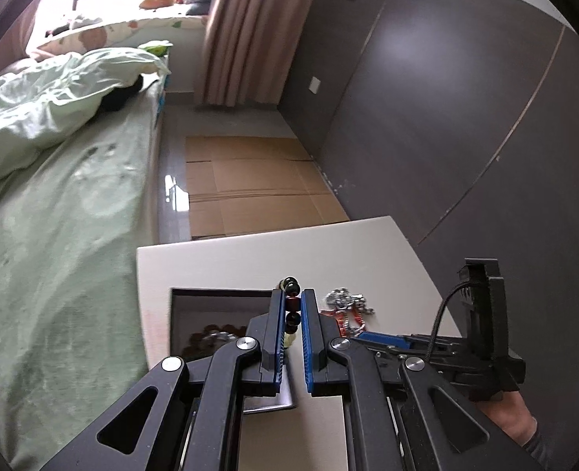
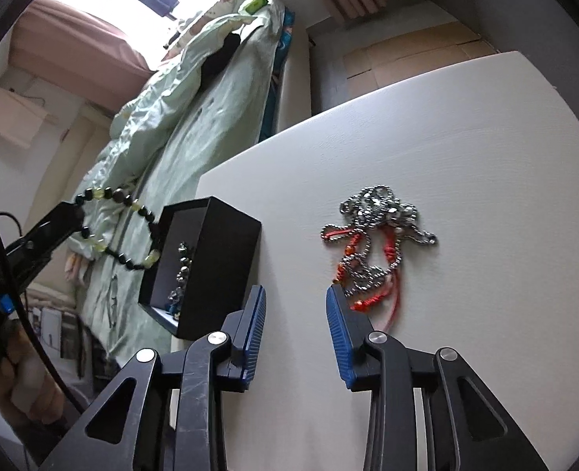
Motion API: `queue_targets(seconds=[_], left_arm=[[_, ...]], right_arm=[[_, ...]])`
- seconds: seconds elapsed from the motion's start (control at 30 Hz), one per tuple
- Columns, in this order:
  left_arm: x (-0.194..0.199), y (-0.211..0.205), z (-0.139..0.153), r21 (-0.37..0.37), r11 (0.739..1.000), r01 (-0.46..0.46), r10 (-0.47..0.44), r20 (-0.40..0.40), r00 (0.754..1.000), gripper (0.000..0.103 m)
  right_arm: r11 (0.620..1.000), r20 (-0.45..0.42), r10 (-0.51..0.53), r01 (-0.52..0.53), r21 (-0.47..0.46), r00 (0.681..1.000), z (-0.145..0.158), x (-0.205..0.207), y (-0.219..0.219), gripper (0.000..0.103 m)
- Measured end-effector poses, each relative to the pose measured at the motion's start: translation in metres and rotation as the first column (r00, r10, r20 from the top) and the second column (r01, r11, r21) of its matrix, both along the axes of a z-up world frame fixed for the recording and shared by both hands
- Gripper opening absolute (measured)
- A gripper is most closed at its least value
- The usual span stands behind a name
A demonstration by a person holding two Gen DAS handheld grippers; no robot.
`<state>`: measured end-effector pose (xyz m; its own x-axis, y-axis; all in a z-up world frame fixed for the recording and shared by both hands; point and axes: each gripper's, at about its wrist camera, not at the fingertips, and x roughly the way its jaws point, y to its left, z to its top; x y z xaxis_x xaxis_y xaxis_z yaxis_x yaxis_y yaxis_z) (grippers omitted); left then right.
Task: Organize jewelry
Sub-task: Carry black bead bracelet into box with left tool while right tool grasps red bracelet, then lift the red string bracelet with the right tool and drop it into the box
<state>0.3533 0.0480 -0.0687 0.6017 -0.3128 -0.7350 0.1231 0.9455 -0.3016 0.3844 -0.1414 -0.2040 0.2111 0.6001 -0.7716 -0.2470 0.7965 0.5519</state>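
My left gripper is shut on a bead bracelet of dark and pale yellow beads. It holds the bracelet above the open black jewelry box. In the right wrist view the bracelet hangs from the left gripper beside the box, which holds some dark jewelry. A tangle of silver ball chain and red cord lies on the white table; it also shows in the left wrist view. My right gripper is open and empty, just short of the tangle.
A bed with green bedding runs along the table's left side. Flattened cardboard lies on the floor beyond the table. A dark wardrobe wall stands on the right. The right gripper's body shows in the left wrist view.
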Motion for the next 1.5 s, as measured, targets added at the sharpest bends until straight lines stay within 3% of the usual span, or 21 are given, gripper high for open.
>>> queue_targets(seconds=[0.47,0.6,0.63,0.83,0.9,0.93,0.97,1.2,1.5], left_arm=[[-0.008,0.033,-0.014,-0.057,0.998,-0.031,0.030,-0.014,0.999,0.008],[-0.008,0.034,-0.018,-0.075,0.997,-0.036,0.035,-0.020,0.999,0.008],[-0.007,0.035,-0.021,-0.086,0.996,-0.036,0.034,-0.029,0.999,0.008],[-0.002,0.040,-0.037,-0.139,0.989,-0.051,0.038,-0.095,0.995,0.011],[-0.001,0.042,-0.041,-0.150,0.987,-0.059,0.040,-0.128,0.991,0.032],[-0.003,0.044,-0.041,-0.154,0.986,-0.069,0.050,-0.124,0.991,0.054],[-0.007,0.046,-0.039,-0.157,0.984,-0.078,0.062,-0.105,0.993,0.065],[-0.021,0.062,-0.031,-0.162,0.980,-0.118,0.106,-0.082,0.991,0.066],[-0.035,0.083,-0.023,-0.166,0.974,-0.151,0.142,-0.068,0.988,0.066]], right_arm=[[0.974,-0.004,0.001,-0.002,-0.227,1.000,-0.013,0.012,0.028,0.033],[0.929,0.039,0.057,-0.038,-0.369,0.998,-0.012,0.012,0.046,0.021],[0.915,0.048,0.074,-0.049,-0.400,0.996,-0.012,0.011,0.050,0.012],[0.950,0.072,0.076,-0.050,-0.309,0.995,0.006,0.007,0.041,0.010],[0.959,0.094,0.072,-0.043,-0.279,0.993,0.018,0.003,0.037,0.010],[0.962,0.107,0.072,-0.041,-0.271,0.992,0.024,0.002,0.037,0.010],[0.965,0.124,0.073,-0.039,-0.260,0.990,0.033,0.000,0.036,0.010],[0.978,0.212,0.096,-0.052,-0.202,0.973,0.081,-0.011,0.046,0.010],[0.983,0.295,0.123,-0.077,-0.165,0.947,0.122,-0.017,0.079,0.010]])
